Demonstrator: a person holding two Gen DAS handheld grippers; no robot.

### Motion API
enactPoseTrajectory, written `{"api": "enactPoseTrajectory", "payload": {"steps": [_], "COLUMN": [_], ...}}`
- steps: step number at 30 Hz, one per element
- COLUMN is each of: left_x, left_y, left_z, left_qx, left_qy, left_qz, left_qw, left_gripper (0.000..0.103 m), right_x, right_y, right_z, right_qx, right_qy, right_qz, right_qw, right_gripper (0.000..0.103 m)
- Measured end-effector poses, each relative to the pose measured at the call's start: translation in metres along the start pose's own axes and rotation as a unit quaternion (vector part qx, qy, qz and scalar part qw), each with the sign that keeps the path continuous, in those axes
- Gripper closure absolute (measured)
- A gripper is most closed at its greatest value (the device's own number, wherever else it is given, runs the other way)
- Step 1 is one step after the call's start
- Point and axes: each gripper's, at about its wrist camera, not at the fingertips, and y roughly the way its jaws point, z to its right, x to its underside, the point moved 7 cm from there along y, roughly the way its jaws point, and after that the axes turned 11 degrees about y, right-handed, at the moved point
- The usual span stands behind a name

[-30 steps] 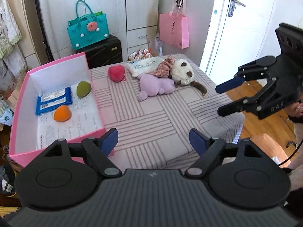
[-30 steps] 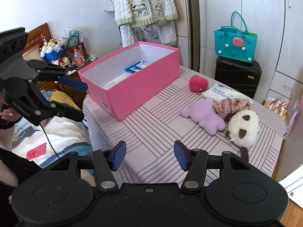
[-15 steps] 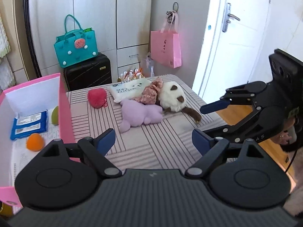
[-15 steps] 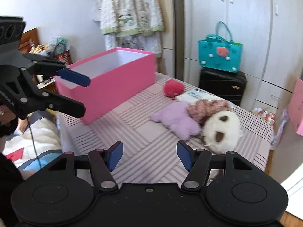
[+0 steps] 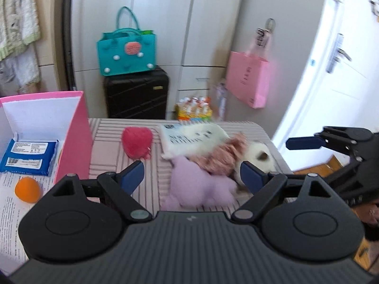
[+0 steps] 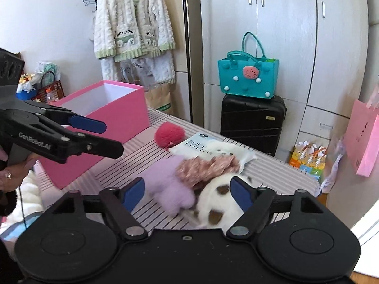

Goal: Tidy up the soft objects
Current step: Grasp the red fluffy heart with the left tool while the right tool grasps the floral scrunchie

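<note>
Left gripper (image 5: 191,177): jaws wide, empty, above lilac plush (image 5: 196,187) at frame centre. Right gripper (image 6: 188,193): jaws just opening, wide, nothing gripped. Pink box (image 5: 73,142): left edge.

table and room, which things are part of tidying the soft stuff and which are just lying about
For the job: pink box, red plush, purple plush, white plush, tissue pack.

Just about: teal bag, suitcase, pink bag, hanging pyjamas.

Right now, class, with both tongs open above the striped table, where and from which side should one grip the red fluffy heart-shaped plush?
Grip the red fluffy heart-shaped plush across its rounded middle, coming down from above. It lies flat and alone on the striped table, apart from the pile of plush toys, so both flanks look free for the fingers.
</note>
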Motion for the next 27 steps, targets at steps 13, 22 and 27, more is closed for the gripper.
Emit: {"api": "enactPoseTrajectory", "payload": {"steps": [13, 22, 27], "left_x": [-0.026, -0.025, -0.018], "left_y": [0.058, 0.109, 0.124], "left_z": [-0.027, -0.054, -0.059], "left_qx": [-0.051, -0.122, -0.142], "left_qy": [-0.028, -0.042, -0.035], "left_qz": [-0.021, -0.061, -0.075], "left_qw": [0.9981, 0.9898, 0.9864], "left_gripper": [0.030, 0.033, 0.033], "right_x": [-0.022, -0.009, -0.010], "right_y": [0.085, 0.114, 0.110], "right_z": [0.024, 0.027, 0.034], "right_qx": [-0.005, -0.013, -0.006], "right_qy": [-0.012, -0.012, 0.004], "right_qz": [-0.073, -0.104, -0.096], "right_qw": [0.997, 0.994, 0.995], "right_gripper": [0.015, 0.015, 0.019]}}
